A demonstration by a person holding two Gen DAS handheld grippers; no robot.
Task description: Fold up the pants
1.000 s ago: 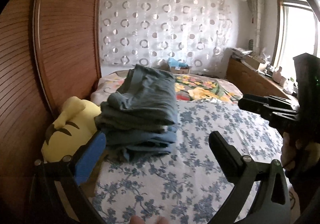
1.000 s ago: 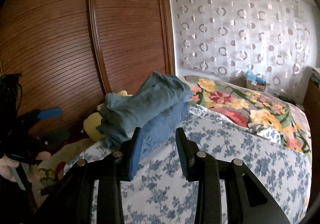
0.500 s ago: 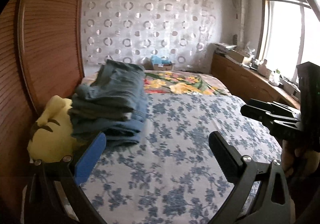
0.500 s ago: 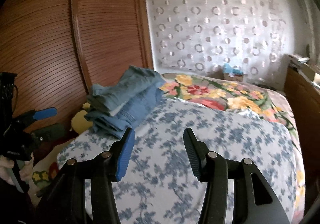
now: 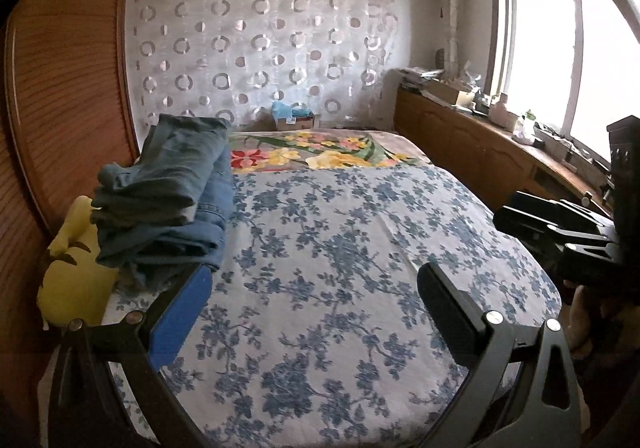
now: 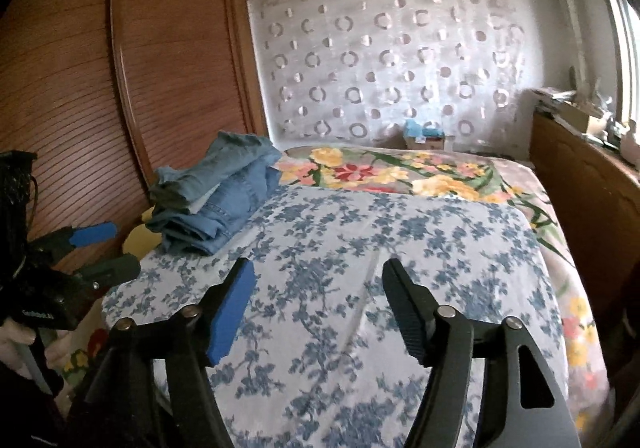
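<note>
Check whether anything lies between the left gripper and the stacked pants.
Nothing visible does. The left gripper hangs open over bare floral sheet, and the folded pants lie just beyond its blue-padded finger. The yellow plush sits beside the stack, not in the way.

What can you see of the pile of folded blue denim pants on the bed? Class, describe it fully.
The pile of folded blue denim pants holds at least two garments: a greyer, faded pair on top and a brighter blue pair beneath, with stitched seams showing. The layers are stacked unevenly, edges ragged rather than squared. It rests on the blue-flowered white bedsheet at the bed's left side, beside the brown slatted wooden wardrobe, and seems to touch a yellow plush toy. Neither gripper touches it.
</note>
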